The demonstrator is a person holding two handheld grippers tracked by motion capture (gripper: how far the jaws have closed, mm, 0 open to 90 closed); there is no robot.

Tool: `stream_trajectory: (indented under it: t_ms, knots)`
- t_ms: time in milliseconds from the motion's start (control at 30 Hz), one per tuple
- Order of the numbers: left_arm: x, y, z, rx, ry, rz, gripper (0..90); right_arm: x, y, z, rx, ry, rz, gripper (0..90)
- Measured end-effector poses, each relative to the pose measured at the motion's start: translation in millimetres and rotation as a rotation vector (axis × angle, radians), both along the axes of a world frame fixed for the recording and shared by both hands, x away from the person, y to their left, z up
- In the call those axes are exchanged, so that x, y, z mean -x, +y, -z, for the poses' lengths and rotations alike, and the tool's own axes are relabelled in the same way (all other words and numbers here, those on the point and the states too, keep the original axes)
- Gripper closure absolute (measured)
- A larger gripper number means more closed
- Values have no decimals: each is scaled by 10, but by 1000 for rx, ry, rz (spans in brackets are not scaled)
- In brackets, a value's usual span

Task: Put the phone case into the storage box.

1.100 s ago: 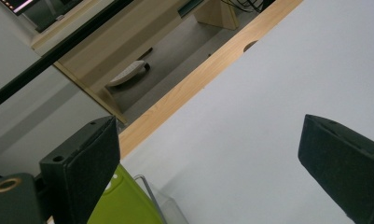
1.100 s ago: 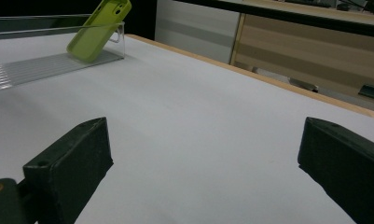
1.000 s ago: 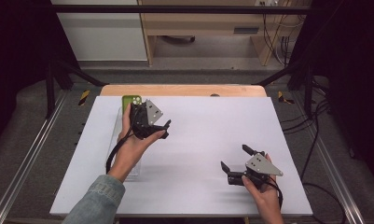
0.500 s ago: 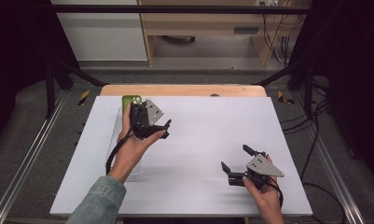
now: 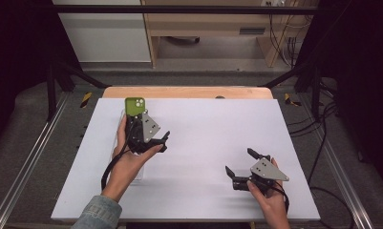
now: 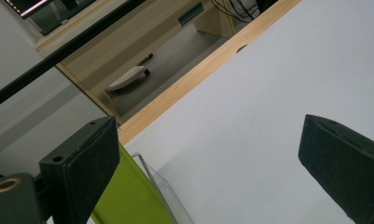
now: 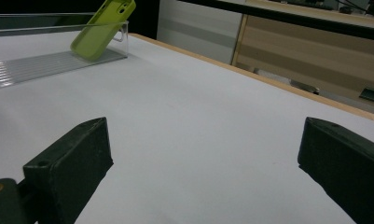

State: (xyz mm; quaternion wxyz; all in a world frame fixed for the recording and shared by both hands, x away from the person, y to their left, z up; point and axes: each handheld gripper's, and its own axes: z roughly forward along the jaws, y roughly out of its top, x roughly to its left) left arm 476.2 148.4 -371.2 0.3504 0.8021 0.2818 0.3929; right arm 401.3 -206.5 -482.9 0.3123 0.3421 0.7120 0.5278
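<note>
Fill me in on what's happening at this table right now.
A person holds a two-jaw claw in each hand over a white table. The left claw sits open beside a green phone case, which leans tilted against the end wall of a clear plastic tray at the table's far left. The left claw is not gripping the case. The right claw rests open near the table's front right, with nothing between its jaws.

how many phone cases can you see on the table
1. A green phone case leans tilted against the end wall of a clear tray near the table's far left, just beyond the left gripper. The hand covers part of the tray, so another could be hidden.
</note>
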Motion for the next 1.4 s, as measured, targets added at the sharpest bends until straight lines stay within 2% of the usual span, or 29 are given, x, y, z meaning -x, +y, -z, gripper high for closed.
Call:
stream_trajectory:
  t_ms: [900, 1267, 1400]
  knots:
    - [296, 229, 24, 81, -32, -15, 43, 31, -46, -19, 2, -7, 18, 30]
    - [318, 351, -92, 127, -59, -27, 42, 40, -175, -37, -29, -4, 52, 28]
    - [333, 404, -111, 124, -64, -35, 42, 43, -182, -41, -30, -6, 54, 28]
